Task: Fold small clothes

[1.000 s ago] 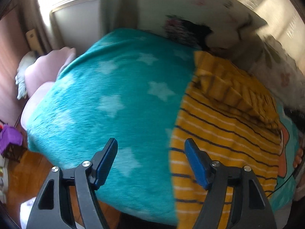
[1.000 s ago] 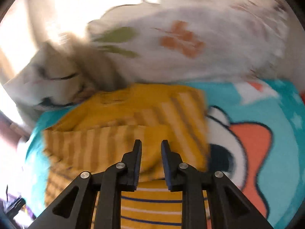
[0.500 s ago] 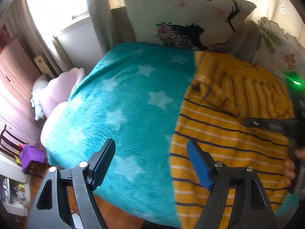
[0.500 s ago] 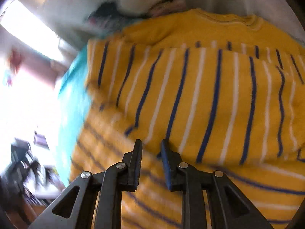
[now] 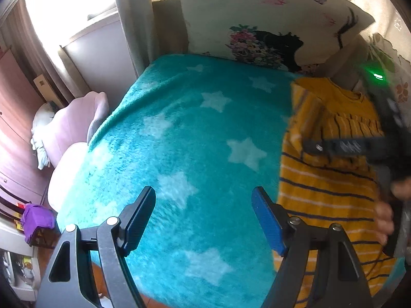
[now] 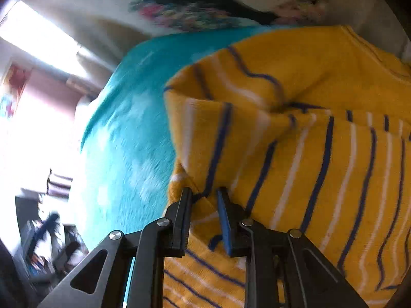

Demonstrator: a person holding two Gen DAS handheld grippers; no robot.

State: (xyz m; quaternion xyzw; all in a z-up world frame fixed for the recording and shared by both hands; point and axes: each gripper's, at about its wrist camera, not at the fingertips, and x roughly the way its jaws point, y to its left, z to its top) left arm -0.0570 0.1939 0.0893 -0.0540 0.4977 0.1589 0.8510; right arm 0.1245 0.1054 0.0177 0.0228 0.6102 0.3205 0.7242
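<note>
A small yellow garment (image 5: 326, 184) with navy and white stripes lies on a teal star blanket (image 5: 185, 138), at the right of the left wrist view. My left gripper (image 5: 203, 218) is open and empty above the blanket, just left of the garment's edge. My right gripper (image 6: 204, 200) is shut on the garment's (image 6: 295, 154) left edge, with a fold of cloth between its fingers. It also shows in the left wrist view (image 5: 341, 147), lying across the garment's upper part.
A white pillow (image 5: 264, 25) with a floral and black print stands at the head of the bed. A pink chair (image 5: 74, 123) is left of the bed. A white cabinet (image 5: 100, 51) stands by the bright window. Clutter and a purple item (image 5: 36, 220) lie on the floor at lower left.
My right gripper has swung down onto the garment's left edge and has cloth between its fingers. My left gripper has drifted slightly left, staying open.
</note>
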